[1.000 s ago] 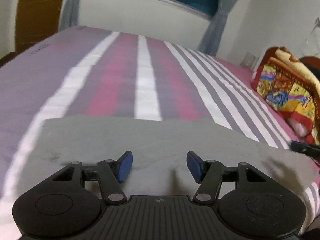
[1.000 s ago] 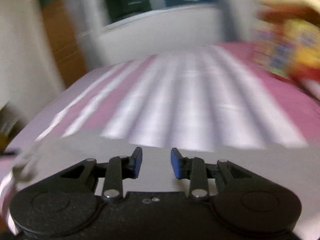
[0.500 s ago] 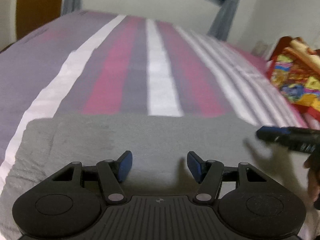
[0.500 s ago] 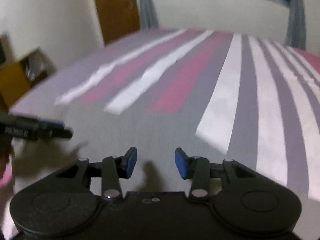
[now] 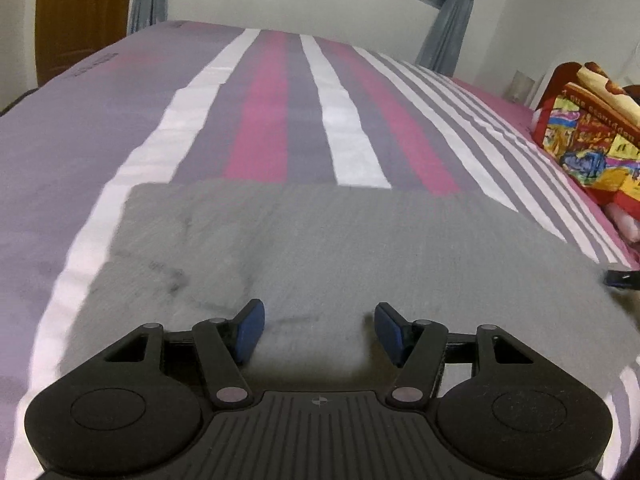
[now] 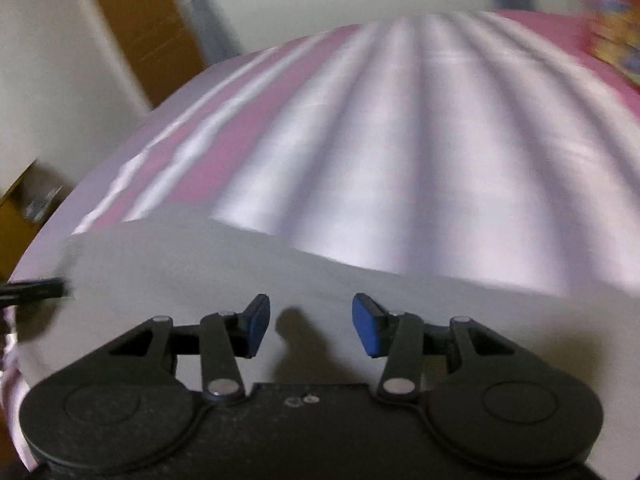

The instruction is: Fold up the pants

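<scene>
Grey pants (image 5: 340,248) lie flat across the near part of the striped bed, folded into a broad rectangle. My left gripper (image 5: 319,320) hovers low over their near edge, open, with only cloth below and nothing between the blue pads. In the blurred right wrist view, my right gripper (image 6: 310,312) is over the pants (image 6: 200,272) too; its jaws are closing with nothing between them. Each gripper's tip shows in the other view: the right gripper (image 5: 622,278) at the far right edge, the left gripper (image 6: 36,290) at the far left.
The bed sheet (image 5: 280,112) has pink, grey and white stripes and stretches far back to a wall with a window. A colourful folded blanket (image 5: 588,140) sits at the bed's right side. A brown door (image 5: 80,12) stands at the back left.
The left gripper sank closer to the pants. The right gripper swung left, then back right, and its tip withdrew to the right edge of the left view. Its jaws stand a little wider than a second ago.
</scene>
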Tool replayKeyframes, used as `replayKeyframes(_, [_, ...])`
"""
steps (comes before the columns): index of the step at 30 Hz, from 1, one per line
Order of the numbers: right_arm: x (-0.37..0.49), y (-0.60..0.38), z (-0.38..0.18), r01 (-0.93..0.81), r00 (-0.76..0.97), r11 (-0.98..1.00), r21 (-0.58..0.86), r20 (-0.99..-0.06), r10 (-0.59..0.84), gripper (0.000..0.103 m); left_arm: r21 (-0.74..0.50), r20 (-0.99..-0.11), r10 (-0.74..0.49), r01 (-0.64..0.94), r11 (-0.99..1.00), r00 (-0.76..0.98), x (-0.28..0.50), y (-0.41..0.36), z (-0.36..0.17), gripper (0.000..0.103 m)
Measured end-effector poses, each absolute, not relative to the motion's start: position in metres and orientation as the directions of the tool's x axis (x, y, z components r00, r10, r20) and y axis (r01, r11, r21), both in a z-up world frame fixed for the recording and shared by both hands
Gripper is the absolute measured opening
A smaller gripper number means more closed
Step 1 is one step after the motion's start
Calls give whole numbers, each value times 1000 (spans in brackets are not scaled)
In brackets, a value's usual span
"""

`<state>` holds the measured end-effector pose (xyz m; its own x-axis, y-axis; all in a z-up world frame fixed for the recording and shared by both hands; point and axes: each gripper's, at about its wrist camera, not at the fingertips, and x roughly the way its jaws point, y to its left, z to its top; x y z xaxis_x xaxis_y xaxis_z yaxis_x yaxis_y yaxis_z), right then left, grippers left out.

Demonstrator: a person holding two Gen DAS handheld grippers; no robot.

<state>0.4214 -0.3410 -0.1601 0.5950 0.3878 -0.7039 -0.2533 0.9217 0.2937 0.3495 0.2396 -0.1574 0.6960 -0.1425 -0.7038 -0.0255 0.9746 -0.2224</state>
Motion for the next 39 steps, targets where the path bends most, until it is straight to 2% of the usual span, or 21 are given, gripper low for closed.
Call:
replayKeyframes(2, [406,-424,-152,-105,647,926,364,-682,341,37,-222,-706,-138,-32,975,694,339,243,-156,61])
replayKeyframes(4, [386,-492,-143,65,710,946,318,-681,180,37,-218,-710,-126,-45,975,692,334,244,-155,61])
replayKeyframes(7, [358,-580,-135,331,698,893,305,-716,-14,36,-206,-717,-90,-87,975,691,326,239,-148,61])
replayKeyframes(8, [344,-598,-127,382,710,866,322,-702,-52,38,-202,-714,-79,-96,975,696,321,236,-145,62])
replayKeyframes(9, [326,-610,-117,399,744,845,357,-665,-70,46,-202,-707,-80,-92,975,703,315,232,-141,69])
replayKeyframes(10, [311,-616,-109,376,779,836,399,-625,-52,46,-203,-701,-87,-82,976,708,309,230,-140,75])
replayKeyframes(11, [296,-620,-103,345,804,830,438,-594,-21,46,-201,-698,-88,-77,977,711,303,227,-140,86])
replayKeyframes(12, [283,-622,-102,316,822,825,469,-570,10,46,-193,-704,-83,-77,978,705,297,224,-143,88])
replayKeyframes(15, [254,-619,-109,261,835,810,525,-543,83,46,-166,-732,-68,-81,983,677,288,219,-155,88])
replayKeyframes(21, [240,-621,-156,321,817,663,677,-552,169,45,-200,-742,-58,-137,970,668,289,218,-161,90])
replayKeyframes(27, [244,-625,-194,280,888,445,850,-406,217,44,-203,-750,-48,-160,966,659,291,216,-167,92])
replayKeyframes(29, [249,-625,-196,248,901,452,857,-376,217,42,-200,-752,-46,-161,967,657,291,215,-167,93])
replayKeyframes(30, [251,-623,-192,233,904,484,843,-371,210,34,-200,-753,-47,-161,966,656,292,214,-167,94])
replayKeyframes(31, [253,-620,-185,210,906,533,820,-368,209,10,-200,-754,-48,-159,967,655,292,214,-167,94])
replayKeyframes(37, [238,-612,-139,79,933,684,725,-296,206,10,-193,-754,-47,-152,969,655,293,215,-169,94])
replayKeyframes(38, [239,-613,-145,115,924,712,693,-338,179,10,-193,-753,-46,-152,969,657,294,214,-170,94])
replayKeyframes(39, [248,-618,-163,206,884,717,666,-441,156,10,-192,-752,-44,-154,969,658,294,214,-170,94])
